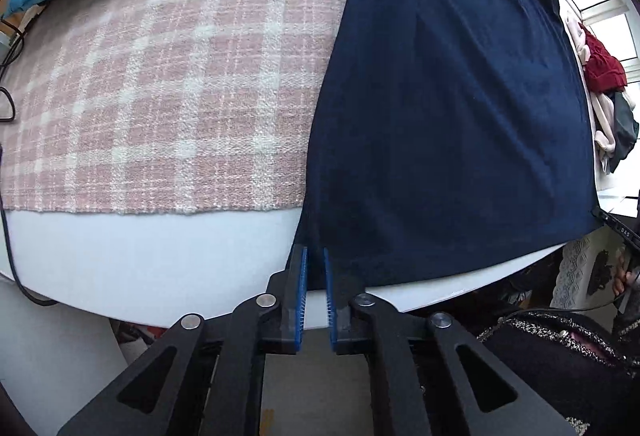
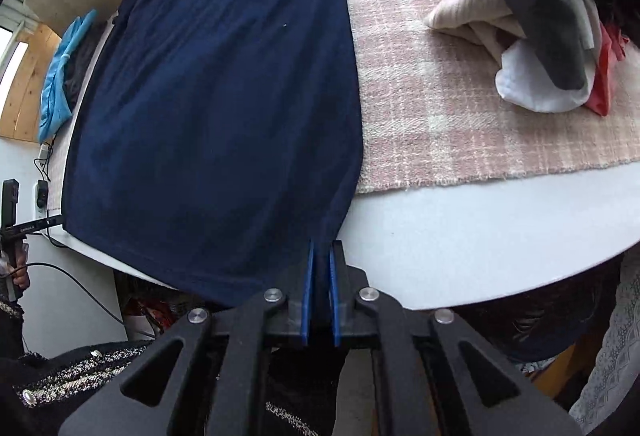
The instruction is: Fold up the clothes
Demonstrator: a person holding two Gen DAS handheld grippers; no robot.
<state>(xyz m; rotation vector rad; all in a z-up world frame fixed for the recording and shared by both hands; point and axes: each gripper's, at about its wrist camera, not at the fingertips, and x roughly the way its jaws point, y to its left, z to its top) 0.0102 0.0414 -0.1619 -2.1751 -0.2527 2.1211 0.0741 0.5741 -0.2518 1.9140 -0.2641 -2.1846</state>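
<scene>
navy shirt (image 1: 448,116) flat on table (image 1: 160,252) | left gripper (image 1: 315,256) slightly apart at its near-left corner, fabric between, unpinched | right gripper (image 2: 321,256) same, near-right corner

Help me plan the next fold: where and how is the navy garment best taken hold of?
Take the navy garment at its two near hem corners, coming down from the table's near edge. The hem overhangs that edge, so each corner is free to pinch. The left claw and right claw already straddle those corners, jaws slightly parted.

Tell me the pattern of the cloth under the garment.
Pink and white plaid cloth, clearest in the left wrist view.
</scene>
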